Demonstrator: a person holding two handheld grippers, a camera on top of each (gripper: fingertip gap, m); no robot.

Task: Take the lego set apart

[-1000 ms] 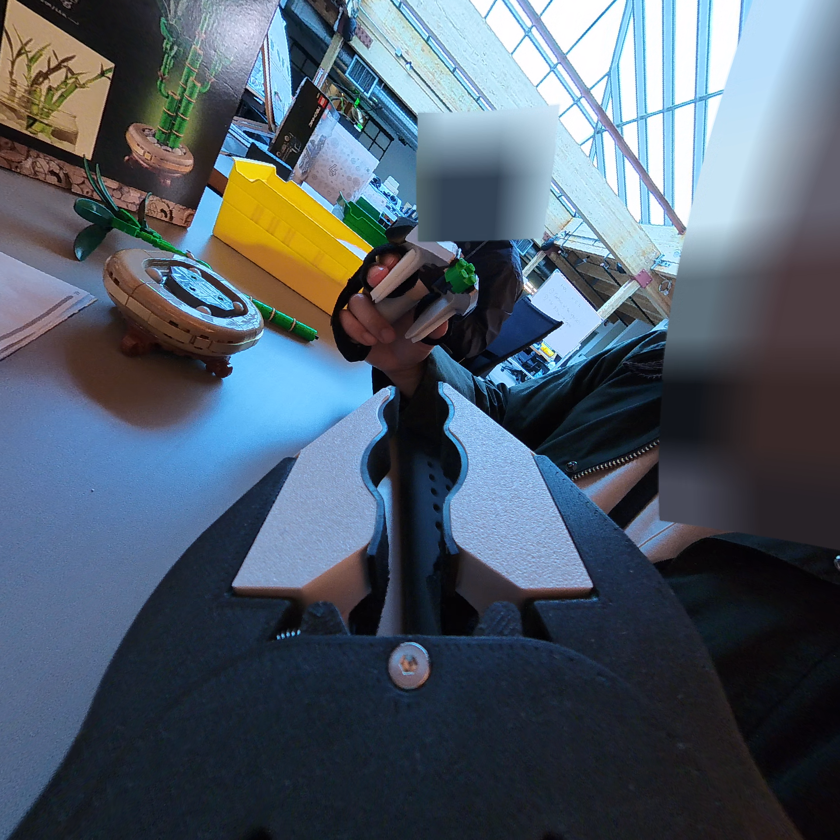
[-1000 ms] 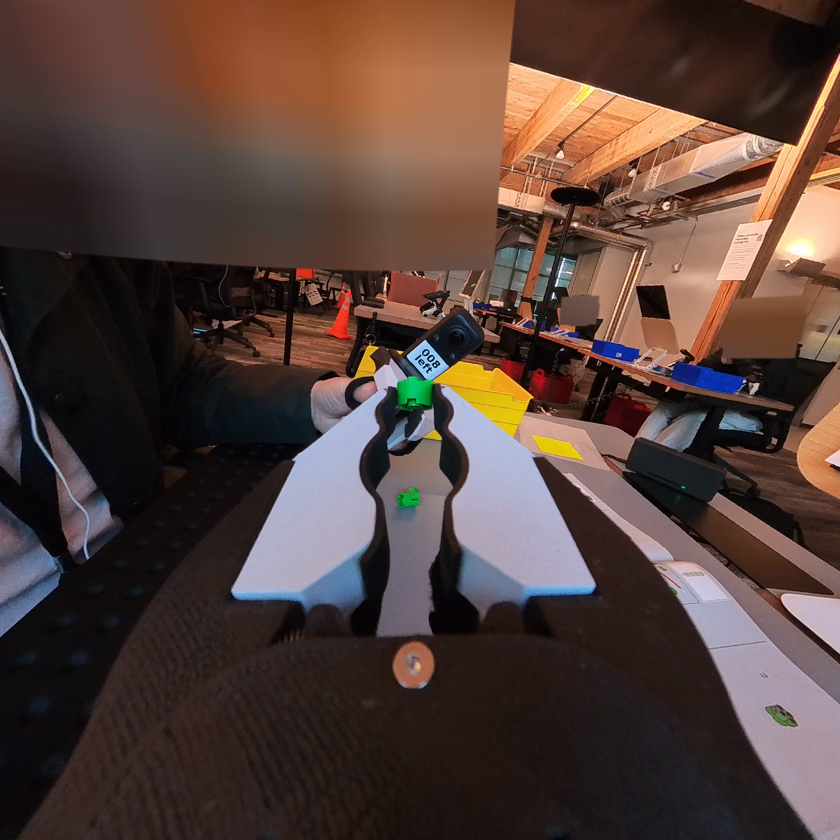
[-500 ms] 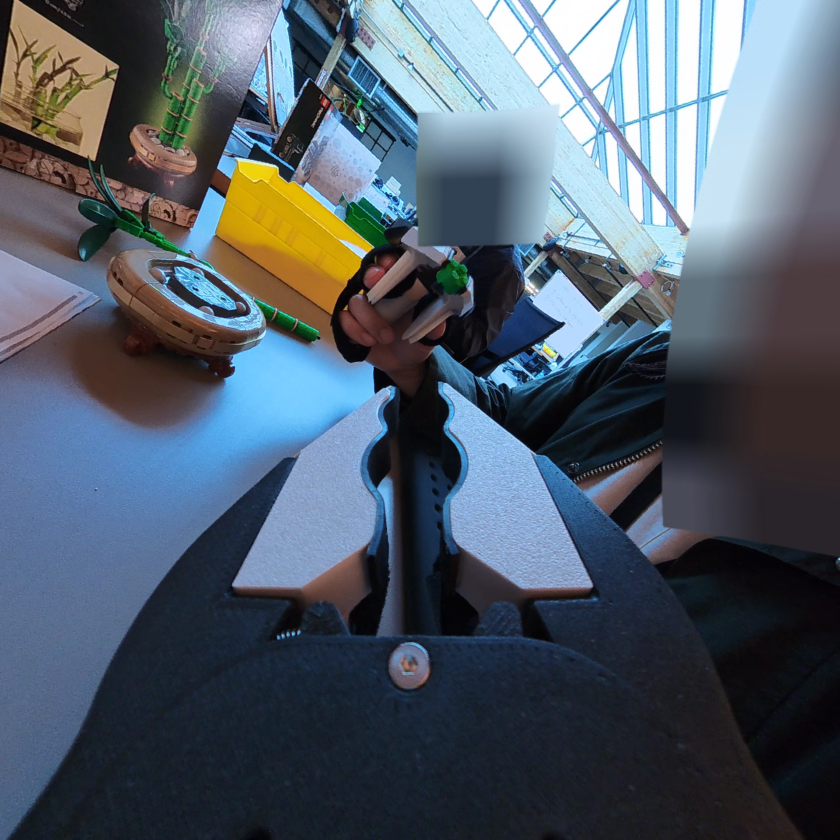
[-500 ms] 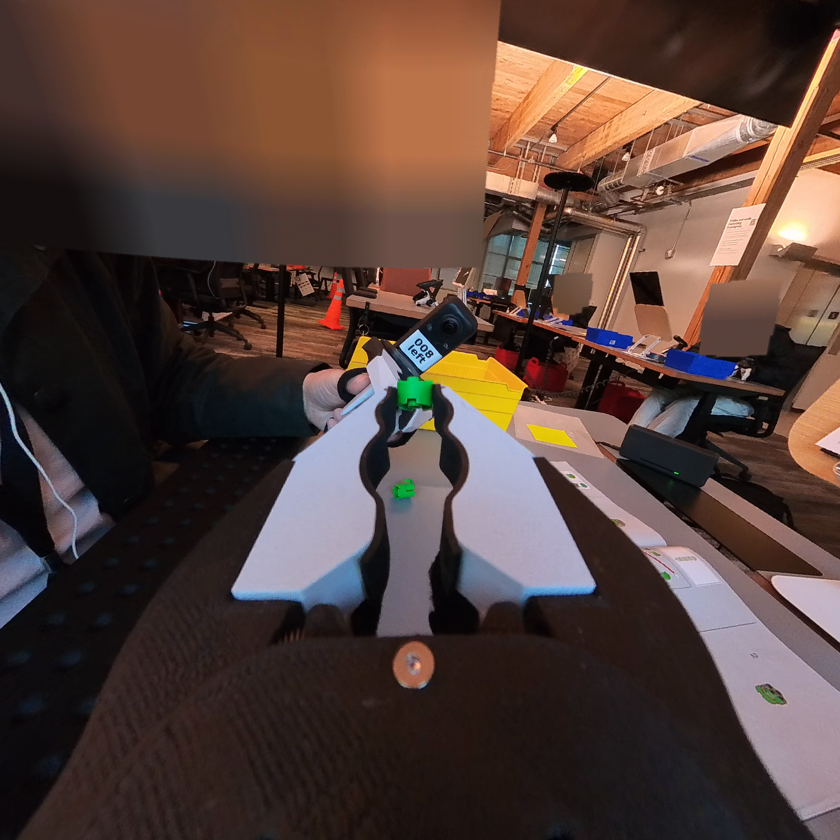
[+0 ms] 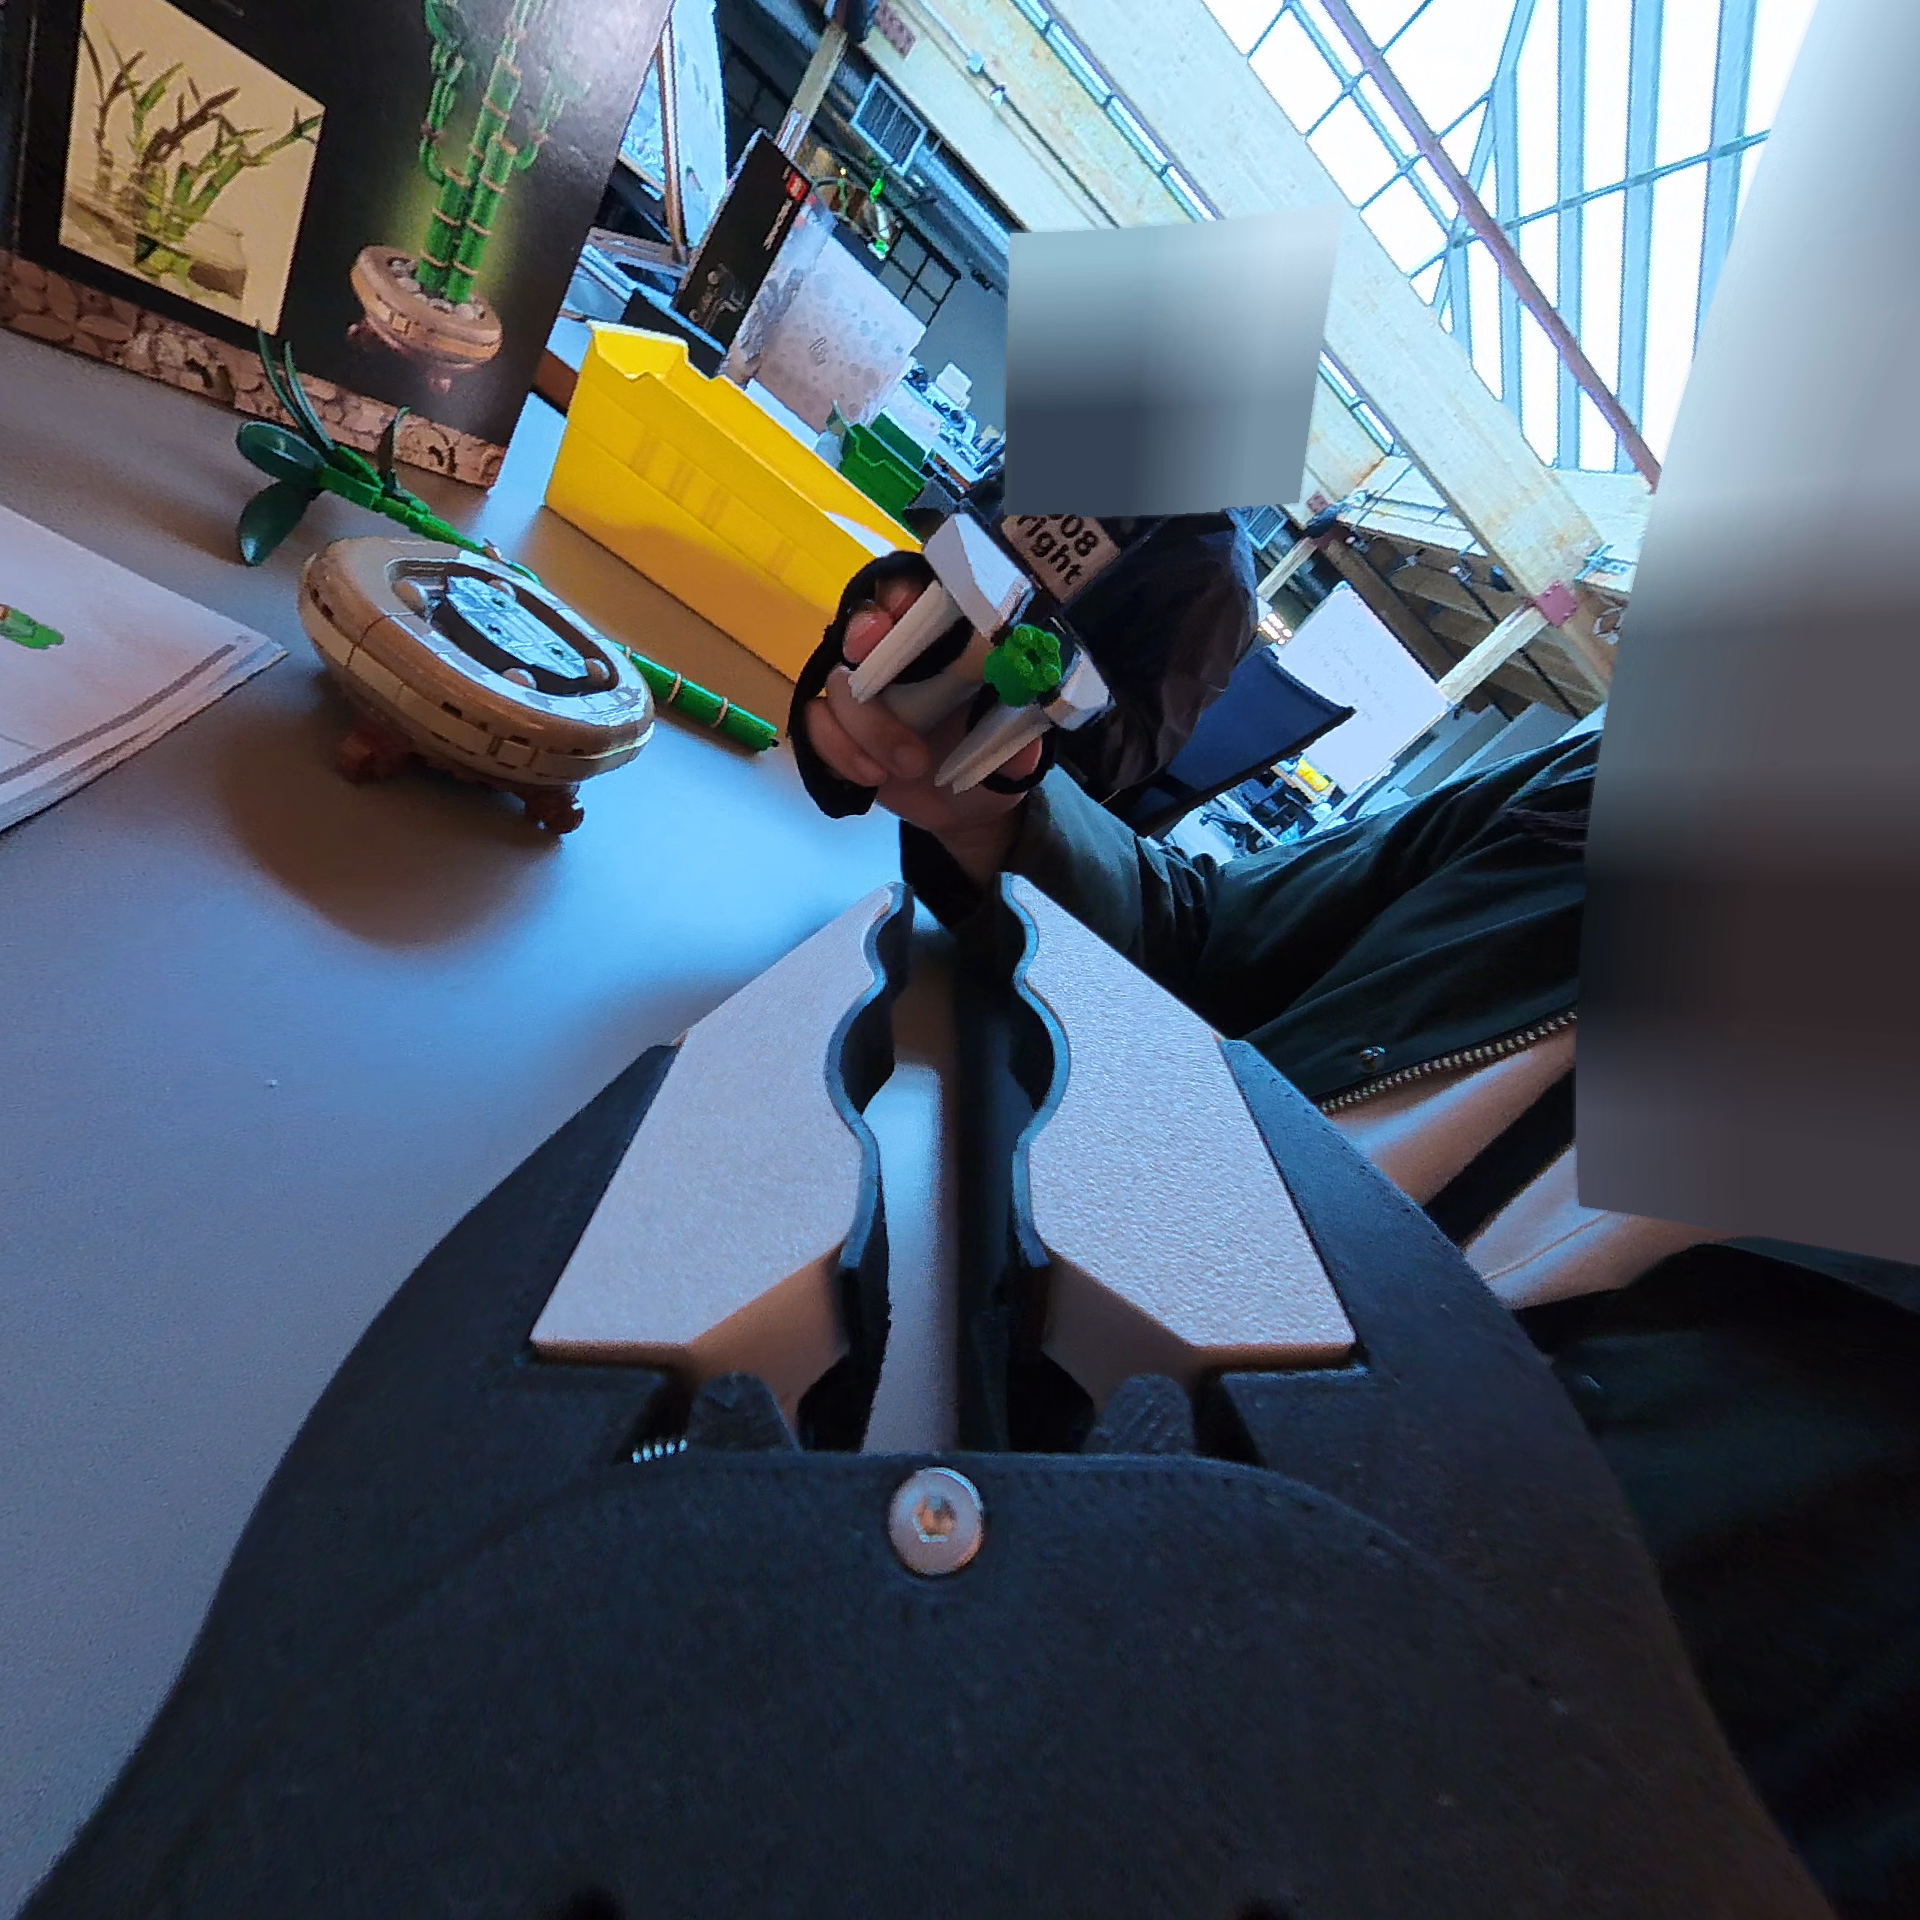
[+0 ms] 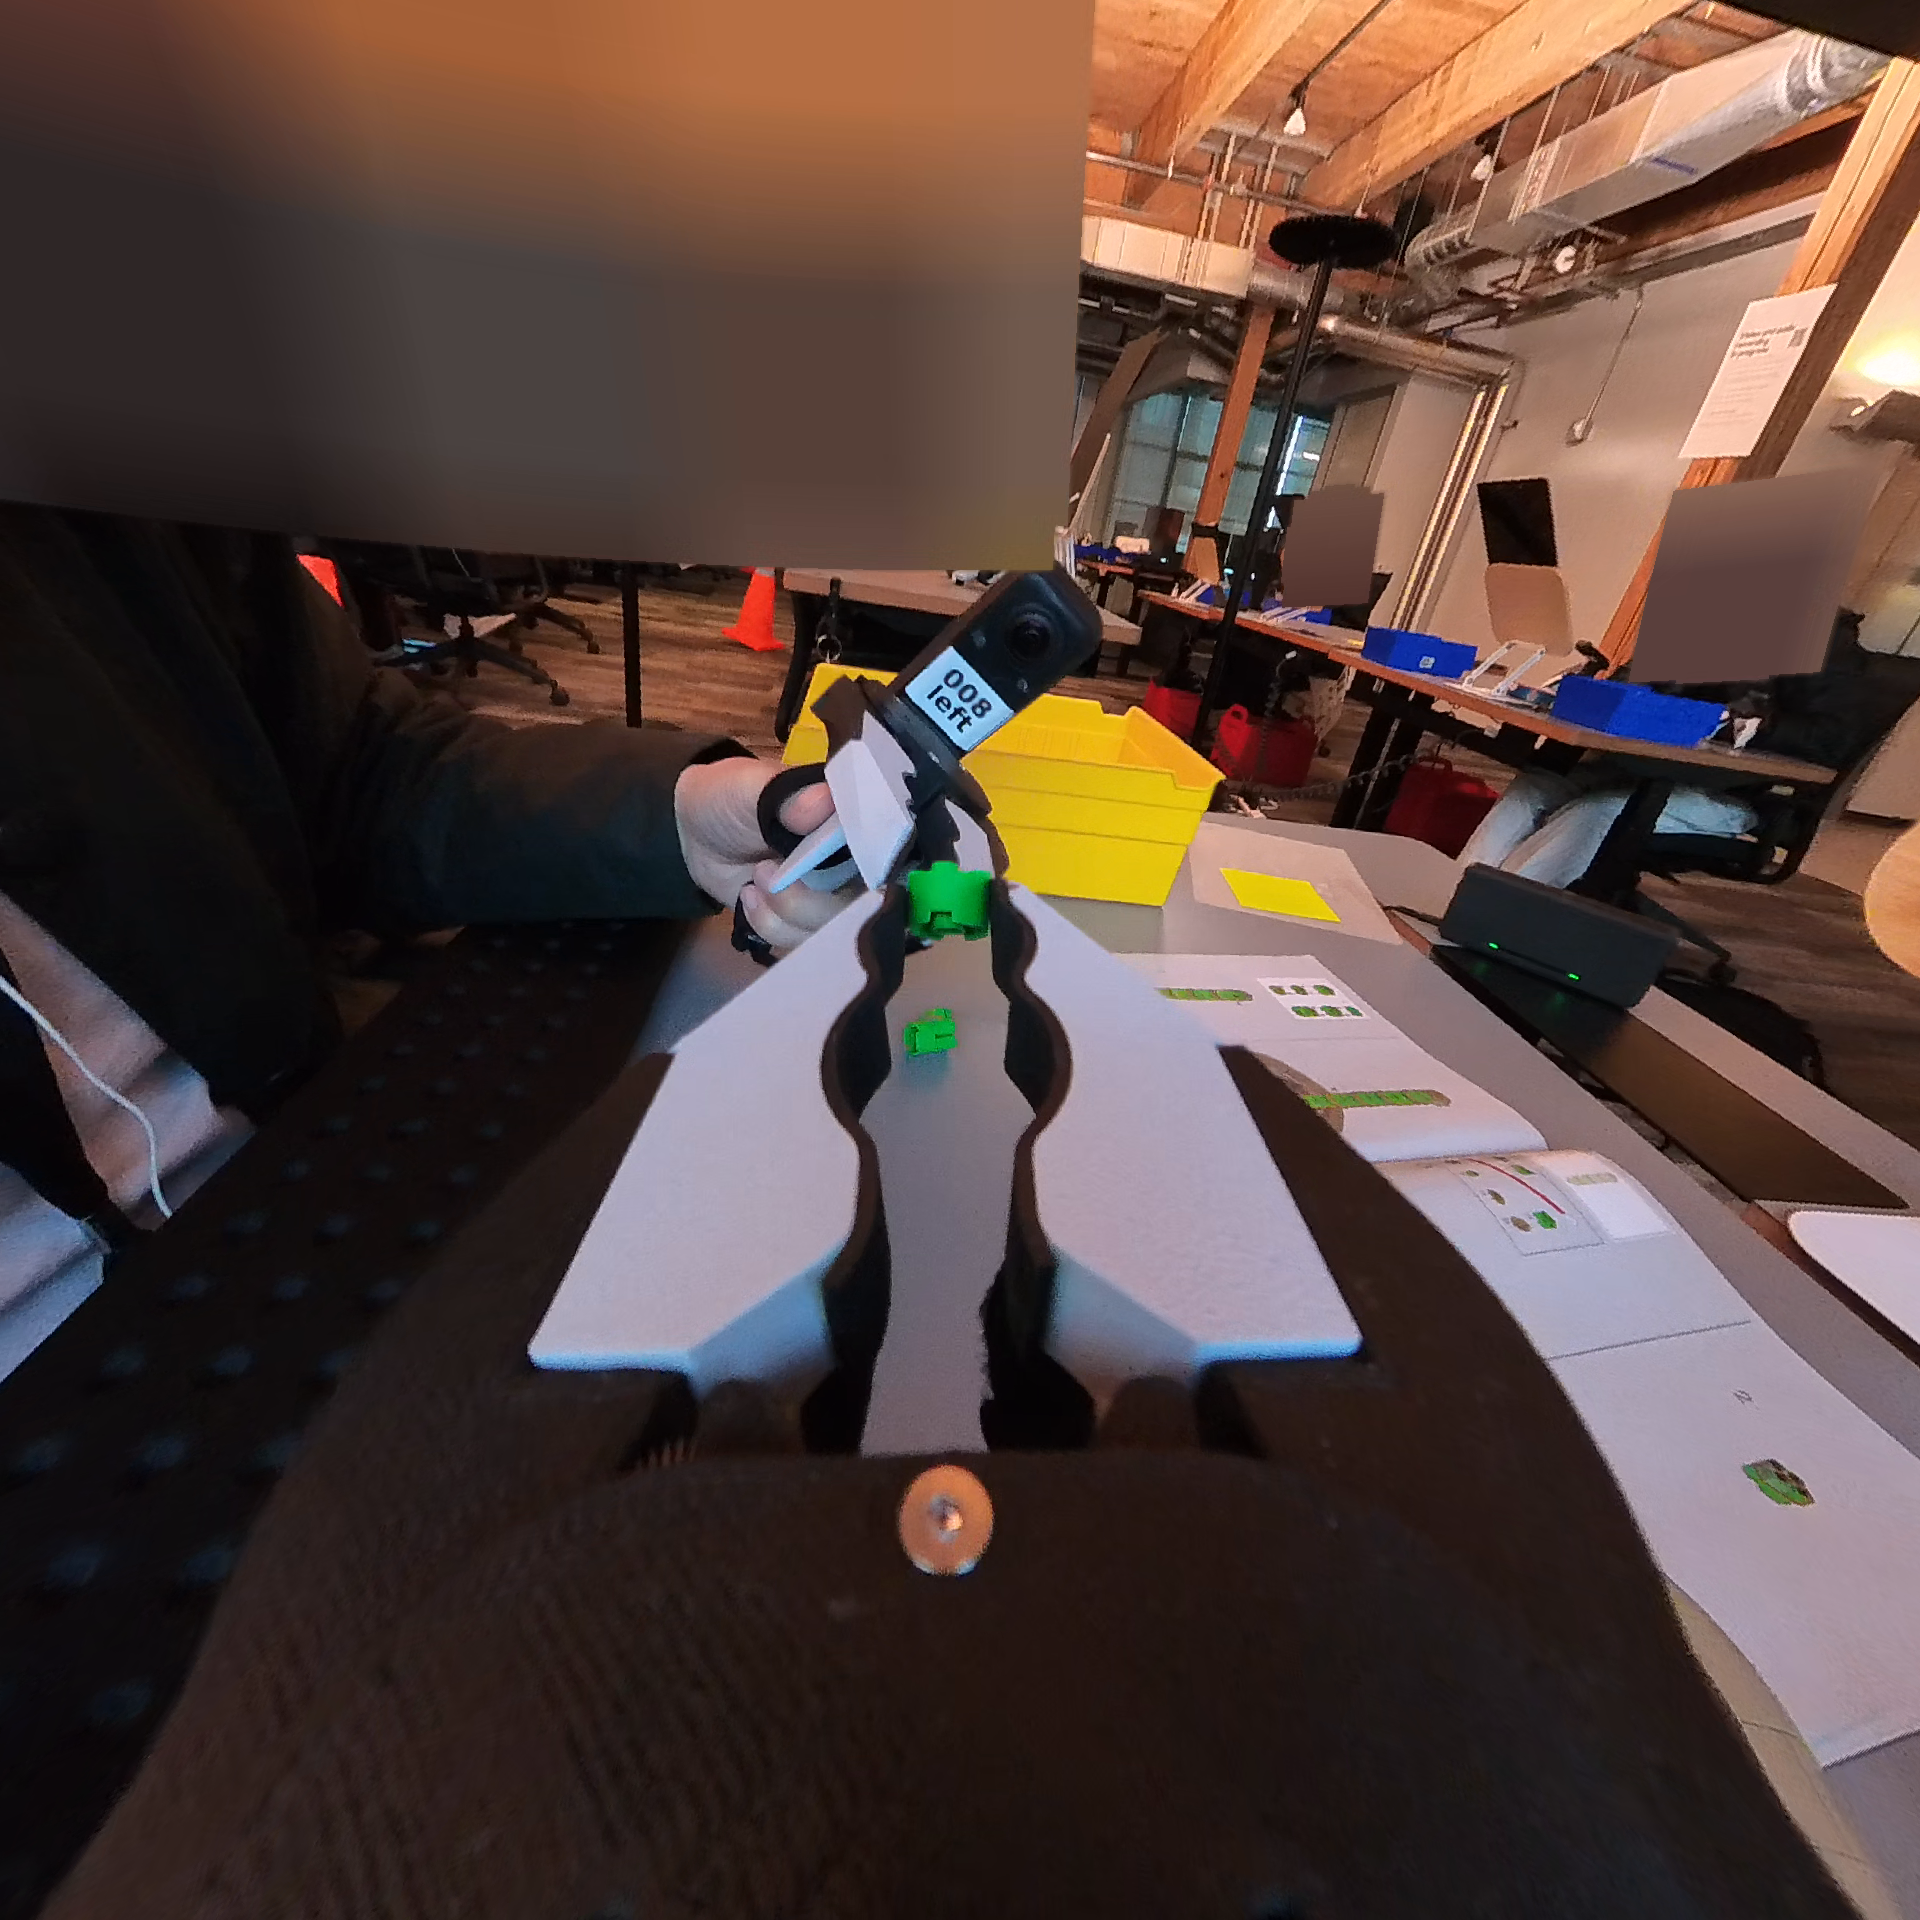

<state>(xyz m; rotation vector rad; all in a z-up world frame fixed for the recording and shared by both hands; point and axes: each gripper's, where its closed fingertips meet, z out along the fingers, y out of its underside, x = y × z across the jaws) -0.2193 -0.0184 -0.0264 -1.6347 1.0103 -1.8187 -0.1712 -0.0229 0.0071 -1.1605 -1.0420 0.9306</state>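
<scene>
My right gripper (image 6: 943,906) is shut on a small bright green Lego piece (image 6: 945,899) at its fingertips, held up above the grey table (image 6: 935,1195). In the left wrist view the same gripper (image 5: 1016,677) shows with the piece (image 5: 1023,660), held in a hand. My left gripper (image 5: 956,914) is narrowly open with nothing between its fingers; it also shows in the right wrist view (image 6: 873,831), just behind the held piece. A second small green piece (image 6: 928,1034) lies on the table. The tan round Lego base (image 5: 473,665) and a green bamboo stalk with leaves (image 5: 343,483) sit at the left.
A yellow bin (image 5: 707,499) stands behind the base and also shows in the right wrist view (image 6: 1091,810). The set's box (image 5: 312,187) stands at the back left. An open instruction booklet (image 6: 1455,1143) lies to the right, with a black device (image 6: 1548,935) beyond it. A person's dark jacket (image 5: 1403,935) is close by. The grippers' ends are close to 7 centimeters from one another.
Both grippers have shifted only slightly. The right gripper still holds the green piece, and the left gripper's fingers have not moved. More of the booklet shows in the right wrist view.
</scene>
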